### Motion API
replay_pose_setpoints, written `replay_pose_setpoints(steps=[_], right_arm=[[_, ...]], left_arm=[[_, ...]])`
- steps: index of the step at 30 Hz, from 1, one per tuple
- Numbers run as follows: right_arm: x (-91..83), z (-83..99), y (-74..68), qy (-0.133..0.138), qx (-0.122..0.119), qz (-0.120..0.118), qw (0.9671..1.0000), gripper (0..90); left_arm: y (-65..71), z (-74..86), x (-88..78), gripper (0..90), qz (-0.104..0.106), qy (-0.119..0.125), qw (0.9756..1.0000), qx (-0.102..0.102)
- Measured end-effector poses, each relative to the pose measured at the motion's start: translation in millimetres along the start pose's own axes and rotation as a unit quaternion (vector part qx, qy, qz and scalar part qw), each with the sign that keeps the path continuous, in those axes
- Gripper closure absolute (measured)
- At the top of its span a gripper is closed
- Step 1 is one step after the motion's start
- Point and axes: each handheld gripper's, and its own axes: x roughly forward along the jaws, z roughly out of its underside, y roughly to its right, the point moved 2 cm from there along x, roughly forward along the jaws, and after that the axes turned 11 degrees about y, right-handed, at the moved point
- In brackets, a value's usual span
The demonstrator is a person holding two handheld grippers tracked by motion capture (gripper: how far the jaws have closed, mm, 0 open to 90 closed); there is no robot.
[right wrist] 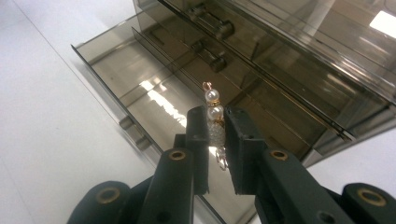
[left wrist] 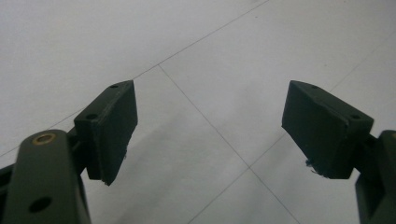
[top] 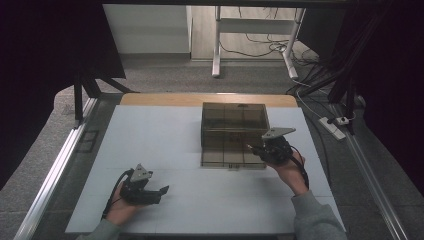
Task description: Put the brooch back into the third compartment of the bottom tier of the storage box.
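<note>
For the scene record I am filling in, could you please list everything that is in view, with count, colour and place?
Drawer box: one, smoky translucent brown, middle of the table toward its far side; its bottom drawer is pulled out.
Pearl earring: one, white beads with gold-coloured wire, clamped between the right gripper's pads above the open drawer.
Table: one, pale grey-white top with a wooden far edge.
Power strip: one, white, on the floor to the right of the table.
Left gripper: one, black, low on the table at the left, open and holding nothing.
Right gripper: one, black, at the box's front right corner, shut on the earring.
</note>
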Motion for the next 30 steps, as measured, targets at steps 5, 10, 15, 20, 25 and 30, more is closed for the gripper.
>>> replay_pose_setpoints(steps=[5,10,15,20,25,30], right_arm=[[-1.2,3.0,4.2,-0.004,0.002,0.005,1.0,79.2],[-2.2,4.9,5.3,-0.006,0.0,0.009,0.9999,79.2],[-3.1,6.7,7.0,-0.008,0.002,0.011,0.9999,79.2],[-3.7,7.7,7.8,-0.009,0.002,0.011,0.9999,79.1],[-3.4,8.5,7.5,-0.011,0.005,0.009,0.9999,78.8],[-2.8,9.0,6.4,-0.017,-0.001,0.008,0.9998,74.5]], left_arm=[[0.0,0.0,-0.1,19.1,0.002,0.001,1.0,0.001],[-0.2,0.1,0.1,19.1,0.001,0.001,1.0,0.001],[0.0,0.2,0.4,19.1,0.002,0.0,1.0,0.002],[-0.2,0.4,0.7,19.1,0.002,-0.001,1.0,0.001],[0.1,0.3,0.8,19.1,0.001,-0.001,1.0,0.002],[0.2,0.3,0.9,19.1,0.002,-0.002,1.0,0.002]])
